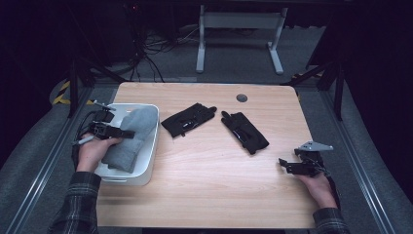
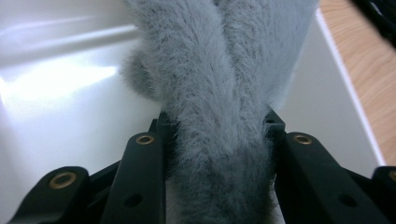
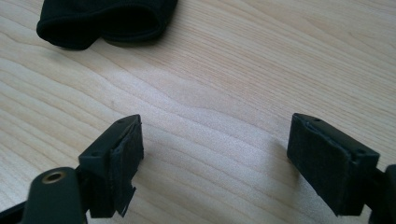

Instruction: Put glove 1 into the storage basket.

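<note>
A white bin (image 1: 148, 156) stands at the table's left edge with a grey fuzzy sock (image 1: 141, 122) lying in it. My left gripper (image 1: 124, 132) reaches into the bin and is shut on the sock. In the left gripper view the sock (image 2: 224, 70) bulges between both jaws of that gripper (image 2: 217, 123), above the bin's white floor (image 2: 56, 93). Two black gloves (image 1: 189, 119) (image 1: 245, 131) lie flat mid-table. My right gripper (image 1: 285, 165) rests low at the table's right front, open and holding nothing (image 3: 217, 144). A black glove's cuff (image 3: 105, 18) lies ahead of it.
A round cable hole (image 1: 241, 97) sits near the table's far edge. Bare wood (image 1: 204, 180) stretches across the front of the table. A white desk frame (image 1: 238, 29) and loose cables (image 1: 156, 48) are on the floor beyond the table.
</note>
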Available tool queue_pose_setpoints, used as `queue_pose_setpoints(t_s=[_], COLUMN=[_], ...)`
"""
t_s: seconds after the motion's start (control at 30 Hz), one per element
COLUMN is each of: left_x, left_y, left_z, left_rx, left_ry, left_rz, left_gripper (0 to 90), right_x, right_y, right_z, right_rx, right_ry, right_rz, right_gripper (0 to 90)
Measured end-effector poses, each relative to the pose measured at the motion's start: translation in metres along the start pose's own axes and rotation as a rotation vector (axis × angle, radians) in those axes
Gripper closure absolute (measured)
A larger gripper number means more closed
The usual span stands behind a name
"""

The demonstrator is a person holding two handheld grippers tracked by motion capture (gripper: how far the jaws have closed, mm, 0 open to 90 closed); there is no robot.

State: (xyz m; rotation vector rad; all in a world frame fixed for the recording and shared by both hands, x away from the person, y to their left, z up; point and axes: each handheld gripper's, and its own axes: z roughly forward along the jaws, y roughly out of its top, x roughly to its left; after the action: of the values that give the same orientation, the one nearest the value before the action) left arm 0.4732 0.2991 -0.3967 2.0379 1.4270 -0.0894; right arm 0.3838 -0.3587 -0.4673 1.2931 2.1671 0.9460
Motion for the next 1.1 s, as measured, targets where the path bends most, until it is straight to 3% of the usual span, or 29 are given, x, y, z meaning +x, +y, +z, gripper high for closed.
queue_pose_setpoints(t_s=[0.1,0.23,0.33,0.43,0.53,0.8,0.97,1.0,1.1], left_x=[0.002,0.003,0.002,-0.001,-0.003,-0.009,-0.022,-0.030,-0.042], left_y=[0.001,0.002,0.002,0.003,0.003,-0.001,-0.001,0.000,0.002], left_z=[0.007,0.014,0.016,0.015,0.009,-0.007,-0.013,-0.015,-0.017], left_rx=[0.031,0.060,0.059,0.048,0.011,-0.058,-0.086,-0.091,-0.098], left_ry=[0.020,0.079,0.095,0.140,0.175,0.156,0.149,0.141,0.121], left_rz=[0.002,0.005,0.009,0.029,0.041,0.067,0.105,0.131,0.161], left_gripper=[61.4,55.0,45.1,36.0,27.7,18.7,15.1,14.2,13.1], right_x=[0.000,0.000,0.000,0.000,0.000,0.000,0.000,0.000,0.000], right_y=[0.000,0.000,0.000,0.000,0.000,0.000,0.000,0.000,0.000], right_z=[0.000,0.000,0.000,0.000,0.000,0.000,0.000,0.000,0.000], right_rx=[0.000,0.000,0.000,0.000,0.000,0.000,0.000,0.000,0.000], right_ry=[0.000,0.000,0.000,0.000,0.000,-0.001,-0.001,-0.001,-0.001], right_rz=[0.000,0.000,0.000,0.000,0.000,0.000,0.001,0.001,0.001], right_gripper=[19.3,19.3,19.2,19.3,19.3,19.2,19.2,19.3,19.3])
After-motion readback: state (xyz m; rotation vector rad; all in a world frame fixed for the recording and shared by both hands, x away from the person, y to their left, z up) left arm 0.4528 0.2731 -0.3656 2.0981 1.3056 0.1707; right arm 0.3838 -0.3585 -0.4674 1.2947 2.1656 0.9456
